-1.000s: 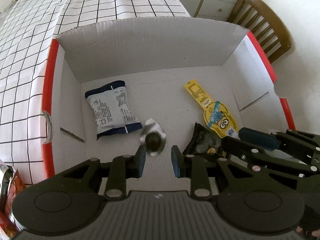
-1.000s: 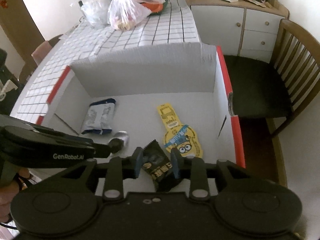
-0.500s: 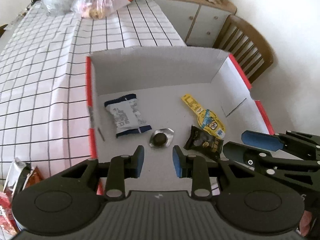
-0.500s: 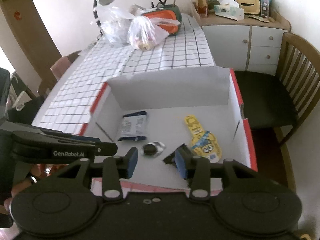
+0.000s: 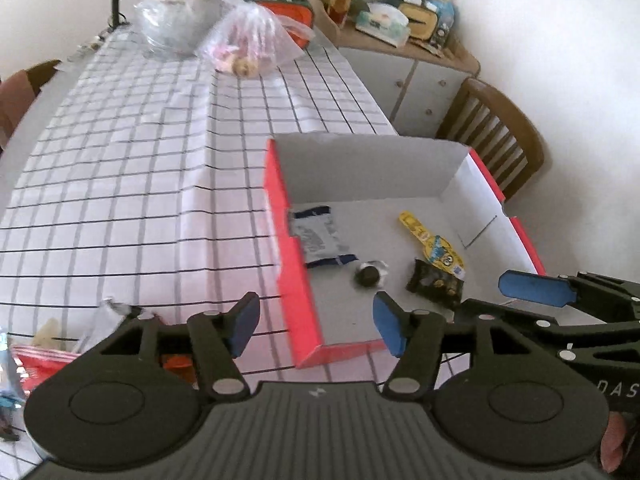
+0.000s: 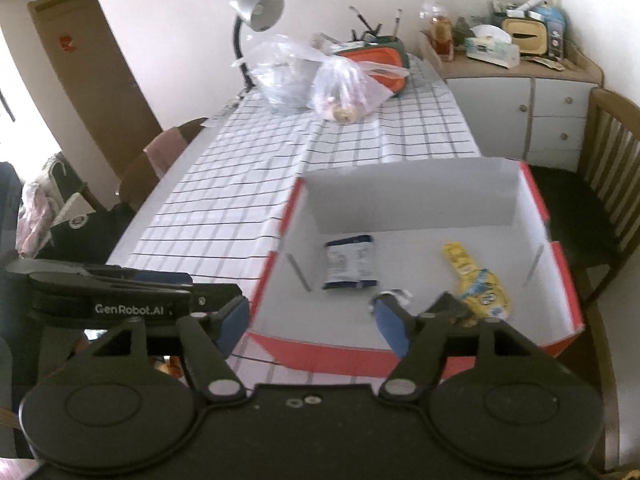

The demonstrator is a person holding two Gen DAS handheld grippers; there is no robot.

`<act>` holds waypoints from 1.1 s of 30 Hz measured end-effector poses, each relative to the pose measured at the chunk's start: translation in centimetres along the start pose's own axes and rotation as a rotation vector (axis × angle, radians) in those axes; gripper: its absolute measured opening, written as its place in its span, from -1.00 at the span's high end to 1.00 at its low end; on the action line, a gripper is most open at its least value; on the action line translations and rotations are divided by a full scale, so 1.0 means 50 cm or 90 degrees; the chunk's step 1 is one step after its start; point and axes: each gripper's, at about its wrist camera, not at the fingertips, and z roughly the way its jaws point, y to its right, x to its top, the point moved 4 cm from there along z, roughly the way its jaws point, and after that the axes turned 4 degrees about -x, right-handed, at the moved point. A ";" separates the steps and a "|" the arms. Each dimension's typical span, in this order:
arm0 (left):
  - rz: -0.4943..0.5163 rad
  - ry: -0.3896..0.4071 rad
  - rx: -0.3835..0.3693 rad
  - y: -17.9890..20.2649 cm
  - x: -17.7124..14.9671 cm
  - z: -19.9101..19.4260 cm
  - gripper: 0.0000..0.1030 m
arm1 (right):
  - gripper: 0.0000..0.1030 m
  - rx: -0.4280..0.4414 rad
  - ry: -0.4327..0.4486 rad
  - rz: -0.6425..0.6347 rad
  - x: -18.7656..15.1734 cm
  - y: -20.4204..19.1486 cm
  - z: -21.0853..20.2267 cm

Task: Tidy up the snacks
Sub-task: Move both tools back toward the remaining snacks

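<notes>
The left gripper (image 5: 316,328) and the right gripper (image 6: 314,326) both hang above the near edge of the box (image 5: 294,304), and each one is released: the jaws have just been opening, they stand wide apart, and nothing is between them. The box is red outside and white inside, and it lies on a table with a white checked cloth (image 5: 152,200). Four snacks lie flat on its floor. A white and dark blue packet (image 5: 320,238) is close to the left wall. Near it, toward the middle, is a small round dark snack on a silver wrapper (image 5: 370,274). A black packet (image 5: 436,284) lies more to the right, and a yellow packet (image 5: 434,244) with a cartoon figure lies just behind it; their edges seem to touch. In the right wrist view the same white and blue packet (image 6: 351,262) and yellow packet (image 6: 478,284) are seen, while the right blue pad partly hides the round snack and the black packet. More snack wrappers (image 5: 44,356), red and silver, lie on the cloth at the left, outside the box. At the far end of the table are clear plastic bags (image 6: 320,80) and a lamp (image 6: 256,10). A wooden chair (image 5: 500,136) stands beside the box.
</notes>
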 end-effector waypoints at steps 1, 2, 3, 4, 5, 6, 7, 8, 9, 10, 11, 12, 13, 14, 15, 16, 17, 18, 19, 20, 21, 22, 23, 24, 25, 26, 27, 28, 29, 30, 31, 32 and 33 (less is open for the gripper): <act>0.002 0.006 0.002 -0.008 -0.003 -0.011 -0.23 | -0.45 0.003 0.003 -0.003 -0.001 -0.013 -0.002; 0.003 0.013 0.004 -0.017 -0.007 -0.023 -0.25 | -0.51 0.006 0.005 -0.007 -0.003 -0.024 -0.003; 0.004 0.019 0.007 -0.026 -0.011 -0.033 -0.26 | -0.54 0.010 0.008 -0.010 -0.004 -0.036 -0.004; 0.004 0.024 0.009 -0.034 -0.015 -0.042 -0.27 | -0.56 0.012 0.012 -0.013 -0.005 -0.048 -0.005; 0.004 0.032 0.012 -0.044 -0.020 -0.053 -0.27 | -0.57 0.014 0.015 -0.016 -0.006 -0.058 -0.005; 0.005 0.040 0.017 -0.054 -0.025 -0.064 -0.27 | -0.59 0.017 0.018 -0.020 -0.007 -0.069 -0.005; 0.006 0.046 0.020 -0.062 -0.029 -0.074 -0.28 | -0.61 0.020 0.020 -0.023 -0.009 -0.080 -0.003; 0.006 0.051 0.024 -0.072 -0.034 -0.084 -0.28 | -0.61 0.024 0.021 -0.024 -0.011 -0.091 -0.002; 0.005 0.055 0.027 -0.083 -0.039 -0.094 -0.29 | -0.61 0.028 0.021 -0.026 -0.013 -0.103 0.000; 0.003 0.059 0.028 -0.093 -0.045 -0.102 -0.30 | -0.62 0.032 0.021 -0.028 -0.014 -0.114 0.001; 0.001 0.063 0.032 -0.105 -0.050 -0.112 -0.32 | -0.63 0.035 0.021 -0.031 -0.016 -0.126 0.004; -0.001 0.066 0.035 -0.115 -0.056 -0.119 -0.33 | -0.64 0.039 0.021 -0.033 -0.018 -0.139 0.006; -0.004 0.070 0.037 -0.127 -0.061 -0.127 -0.36 | -0.66 0.042 0.021 -0.035 -0.020 -0.151 0.009; -0.008 0.074 0.039 -0.141 -0.067 -0.136 -0.38 | -0.66 0.045 0.021 -0.038 -0.022 -0.164 0.012; -0.011 0.077 0.041 -0.151 -0.072 -0.142 -0.38 | -0.67 0.048 0.019 -0.041 -0.025 -0.175 0.014; -0.013 0.079 0.043 -0.162 -0.078 -0.150 -0.39 | -0.73 0.049 0.017 -0.043 -0.028 -0.186 0.018; -0.017 0.082 0.044 -0.175 -0.083 -0.157 -0.41 | -0.81 0.052 0.016 -0.045 -0.031 -0.199 0.022; -0.023 0.085 0.043 -0.189 -0.089 -0.165 -0.43 | -0.82 0.055 0.018 -0.045 -0.035 -0.208 0.025; -0.028 0.087 0.043 -0.200 -0.094 -0.171 -0.46 | -0.82 0.059 0.017 -0.046 -0.038 -0.218 0.028; -0.034 0.088 0.046 -0.215 -0.100 -0.177 -0.47 | -0.82 0.064 0.015 -0.048 -0.042 -0.229 0.033; -0.038 0.088 0.050 -0.229 -0.106 -0.183 -0.47 | -0.82 0.066 0.011 -0.050 -0.046 -0.240 0.038; -0.043 0.087 0.055 -0.243 -0.113 -0.188 -0.48 | -0.82 0.066 0.008 -0.052 -0.051 -0.251 0.043; -0.051 0.085 0.059 -0.260 -0.121 -0.192 -0.48 | -0.83 0.068 0.003 -0.055 -0.057 -0.261 0.049; -0.059 0.081 0.065 -0.279 -0.130 -0.197 -0.48 | -0.83 0.069 -0.002 -0.057 -0.063 -0.270 0.055; -0.065 0.079 0.071 -0.294 -0.139 -0.200 -0.48 | -0.83 0.069 -0.007 -0.059 -0.069 -0.278 0.061; -0.074 0.074 0.080 -0.316 -0.150 -0.205 -0.48 | -0.83 0.067 -0.013 -0.061 -0.076 -0.286 0.068; -0.081 0.070 0.086 -0.332 -0.158 -0.207 -0.48 | -0.83 0.066 -0.018 -0.061 -0.083 -0.292 0.074; -0.090 0.066 0.095 -0.353 -0.168 -0.209 -0.48 | -0.83 0.064 -0.024 -0.062 -0.090 -0.296 0.081; -0.098 0.063 0.103 -0.370 -0.175 -0.212 -0.48 | -0.83 0.060 -0.030 -0.064 -0.097 -0.301 0.088; -0.107 0.059 0.113 -0.389 -0.183 -0.214 -0.48 | -0.83 0.054 -0.037 -0.067 -0.105 -0.305 0.096; -0.116 0.056 0.119 -0.405 -0.190 -0.217 -0.48 | -0.83 0.050 -0.045 -0.070 -0.115 -0.308 0.105; -0.127 0.053 0.125 -0.424 -0.198 -0.218 -0.48 | -0.83 0.046 -0.054 -0.072 -0.123 -0.312 0.115; -0.136 0.050 0.132 -0.440 -0.204 -0.219 -0.48 | -0.83 0.042 -0.062 -0.072 -0.131 -0.315 0.122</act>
